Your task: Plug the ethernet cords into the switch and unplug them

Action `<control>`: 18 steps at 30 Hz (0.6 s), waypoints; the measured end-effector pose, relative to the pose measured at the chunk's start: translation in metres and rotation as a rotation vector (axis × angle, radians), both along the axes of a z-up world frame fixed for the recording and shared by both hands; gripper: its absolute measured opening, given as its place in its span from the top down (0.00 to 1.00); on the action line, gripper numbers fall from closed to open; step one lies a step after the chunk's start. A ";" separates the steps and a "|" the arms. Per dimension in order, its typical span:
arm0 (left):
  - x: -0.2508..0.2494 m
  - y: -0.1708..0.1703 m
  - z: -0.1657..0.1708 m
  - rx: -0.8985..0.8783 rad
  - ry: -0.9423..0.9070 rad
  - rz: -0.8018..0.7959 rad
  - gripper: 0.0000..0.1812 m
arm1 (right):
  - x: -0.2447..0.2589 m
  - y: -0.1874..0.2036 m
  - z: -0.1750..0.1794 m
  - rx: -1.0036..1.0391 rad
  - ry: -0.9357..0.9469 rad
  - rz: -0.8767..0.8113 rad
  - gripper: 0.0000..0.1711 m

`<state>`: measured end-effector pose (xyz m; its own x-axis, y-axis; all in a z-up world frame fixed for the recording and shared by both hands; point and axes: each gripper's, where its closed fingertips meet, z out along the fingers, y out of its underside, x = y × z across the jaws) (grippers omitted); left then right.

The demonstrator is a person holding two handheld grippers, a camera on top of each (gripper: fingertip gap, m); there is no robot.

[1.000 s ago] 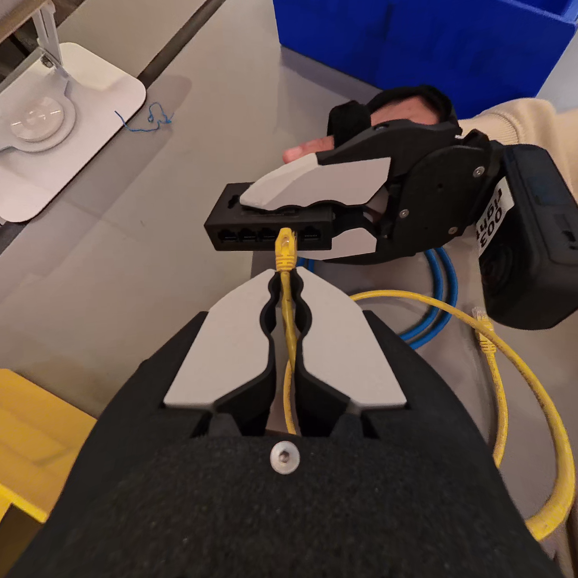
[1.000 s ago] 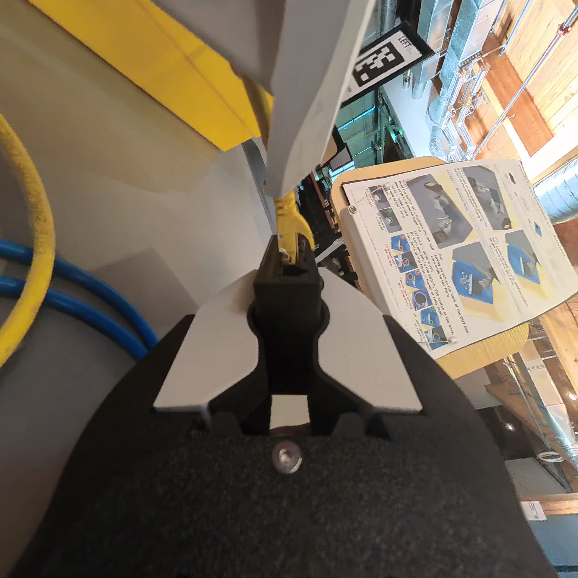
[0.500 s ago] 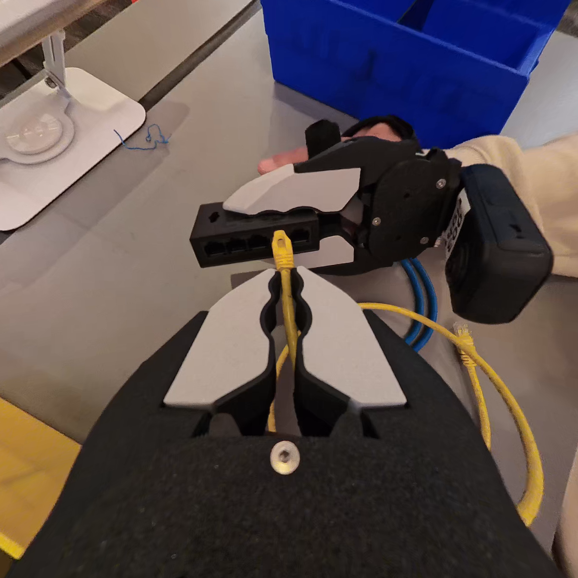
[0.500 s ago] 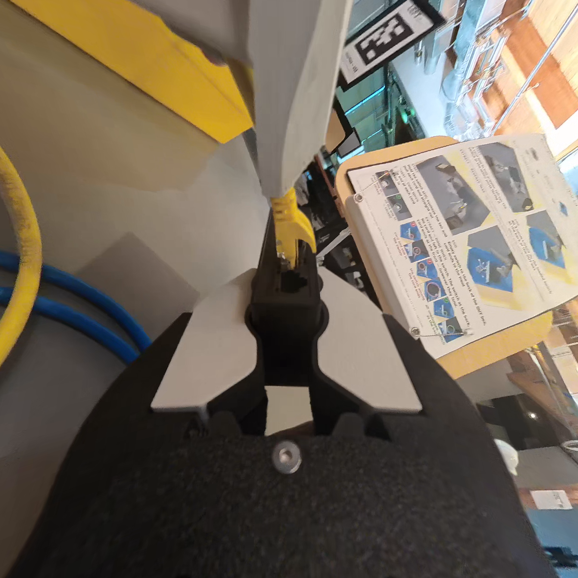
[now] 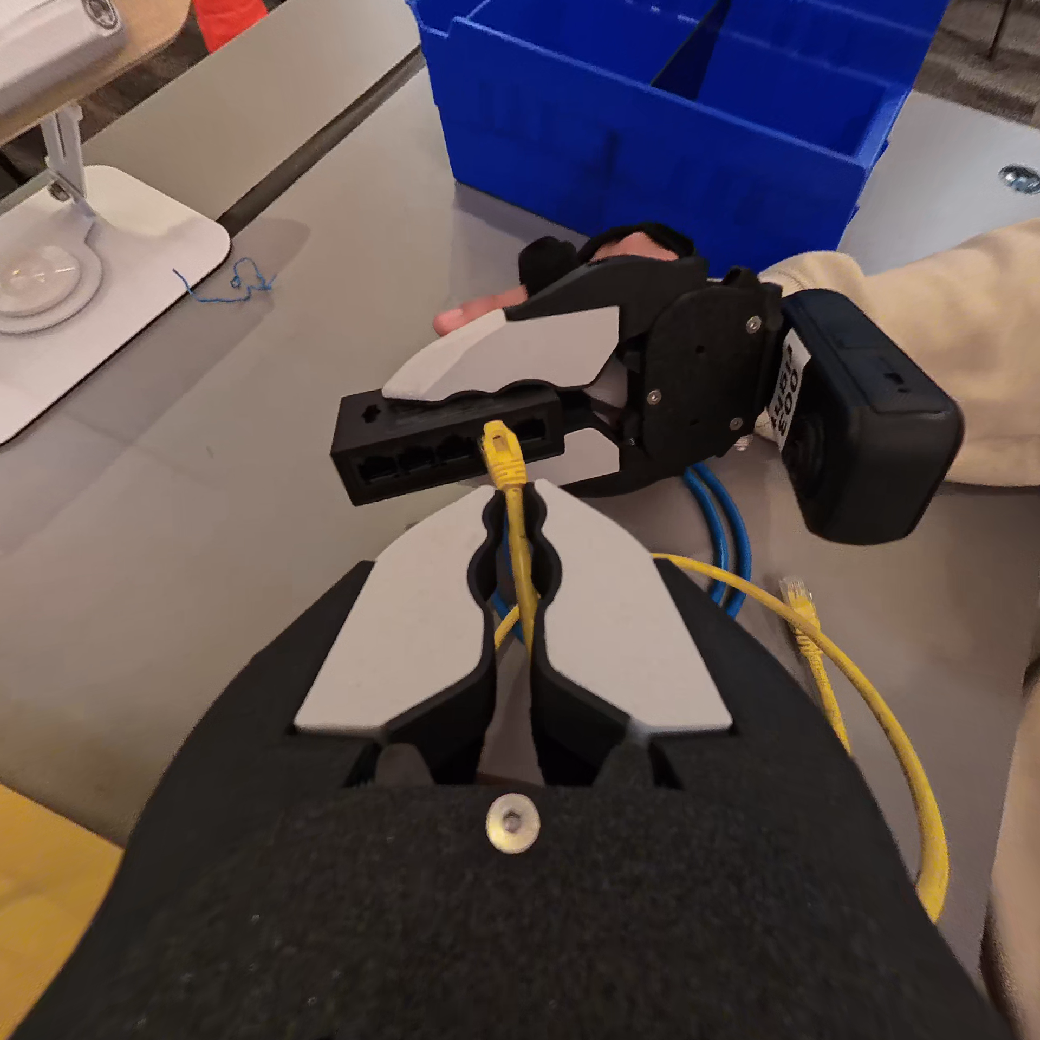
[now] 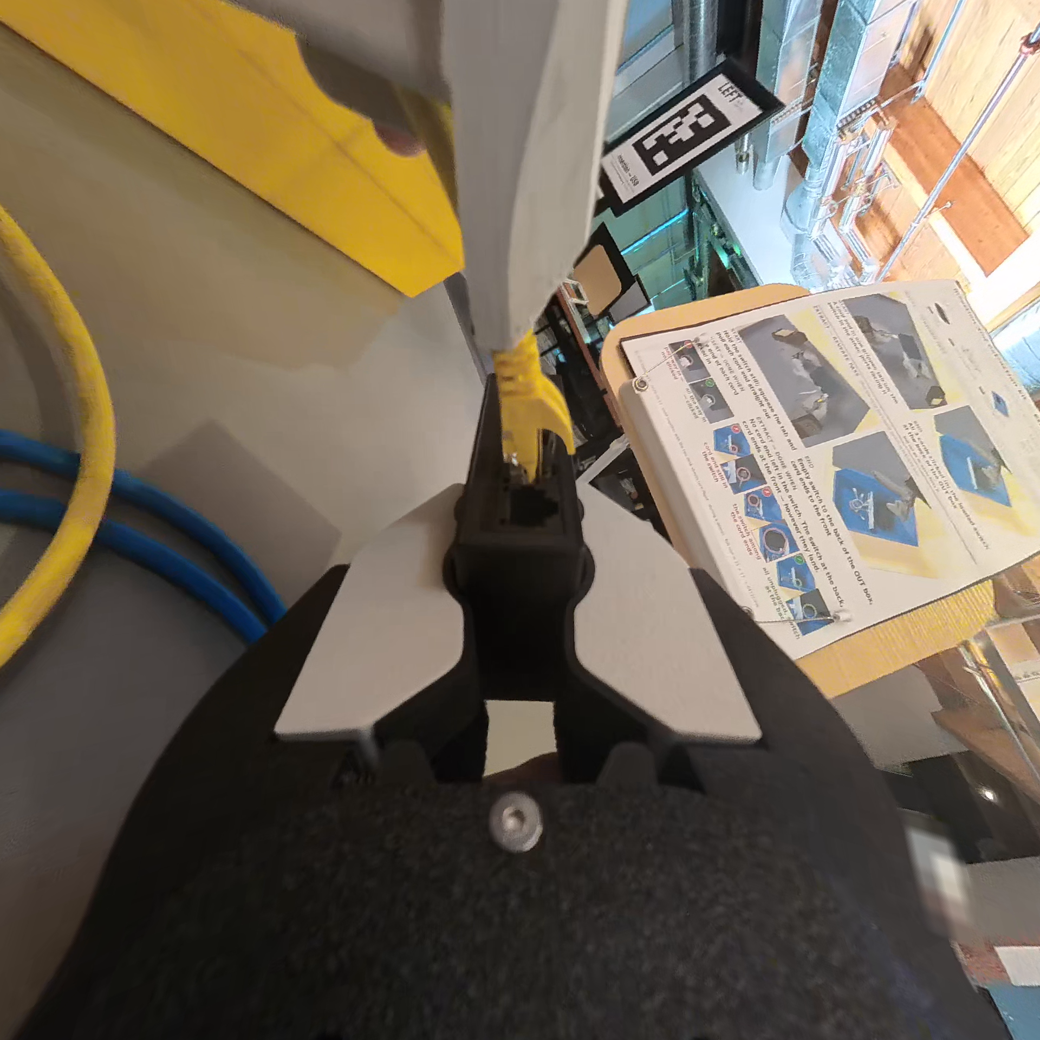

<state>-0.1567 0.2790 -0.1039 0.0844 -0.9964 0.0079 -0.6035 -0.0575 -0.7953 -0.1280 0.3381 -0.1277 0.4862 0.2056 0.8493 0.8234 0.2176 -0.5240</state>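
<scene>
Two grippers are engaged. The left gripper (image 5: 515,495) has its jaws closed narrowly on the yellow cord (image 5: 520,557), just behind the yellow plug (image 5: 502,455). The right gripper (image 6: 520,540) has its jaws clamped on one end of the black switch (image 5: 450,444), holding it clear of the bench (image 5: 197,506) with the port face toward the left gripper.

Plug status: the plug nose is at a port near the clamped end of the switch; in the right wrist view it appears only partly entered and slightly tilted. Full seating cannot be confirmed.

Likely faults from here:
- Angled entry may jam the plug or bend its latch tab.
- Gripping the cord rather than the plug body lets the cord buckle under push force.
- Insertion force may pivot the switch, since it is held by one end only.

Count:
- Switch: one, with five ports showing in the left wrist view.
- Yellow cords: one; its free plug (image 5: 799,596) lies on the bench.
- Blue cords: one looped blue cord (image 5: 726,540) on the bench.
- Blue bin (image 5: 647,129): one, beyond the switch.
</scene>
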 end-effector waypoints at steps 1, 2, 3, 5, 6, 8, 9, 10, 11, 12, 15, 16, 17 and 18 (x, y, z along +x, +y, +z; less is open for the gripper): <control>0.000 0.000 -0.001 -0.003 -0.001 -0.001 0.97 | 0.000 0.000 0.000 -0.001 0.003 0.001 0.83; -0.001 0.000 -0.003 0.010 0.014 -0.004 0.97 | -0.001 -0.001 -0.002 -0.013 0.000 0.005 0.83; -0.001 -0.001 -0.004 0.027 0.027 -0.006 0.97 | -0.002 -0.001 -0.003 -0.003 -0.010 0.005 0.83; -0.001 -0.001 -0.002 0.042 0.018 0.008 0.97 | -0.004 -0.003 -0.002 -0.012 0.011 0.019 0.83; 0.000 -0.001 0.000 0.044 0.007 0.018 0.97 | -0.004 -0.003 0.000 -0.003 0.025 0.018 0.84; 0.001 0.001 0.002 0.069 0.008 0.030 0.97 | -0.003 -0.002 0.002 -0.001 0.039 0.010 0.84; 0.001 0.002 0.001 0.088 0.021 0.033 0.96 | -0.003 -0.001 0.002 -0.003 0.042 0.012 0.84; 0.001 0.004 -0.001 0.111 0.040 0.042 0.97 | -0.002 0.000 0.000 -0.016 0.040 0.005 0.83; 0.002 0.006 -0.005 0.124 0.055 0.050 0.97 | -0.001 0.002 -0.005 -0.035 0.034 -0.003 0.83; 0.003 0.007 -0.008 0.122 0.057 0.056 0.97 | 0.001 0.003 -0.008 -0.039 0.022 -0.005 0.83; 0.005 0.006 -0.003 0.053 0.004 0.069 0.96 | 0.004 0.005 -0.007 -0.039 0.052 0.015 0.82; 0.002 0.003 0.003 0.003 -0.017 0.068 0.96 | 0.002 0.004 -0.004 -0.020 0.057 0.026 0.82; -0.003 -0.001 0.012 -0.041 -0.059 0.075 0.93 | 0.002 0.003 -0.004 -0.020 0.065 0.029 0.82; -0.012 -0.004 0.026 -0.077 -0.119 0.090 0.89 | 0.003 0.004 -0.006 -0.026 0.060 0.024 0.82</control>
<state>-0.1684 0.2750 -0.0782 0.1669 -0.9810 0.0991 -0.4954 -0.1703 -0.8518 -0.1248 0.3418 -0.1335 0.5310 0.2397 0.8128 0.7848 0.2226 -0.5784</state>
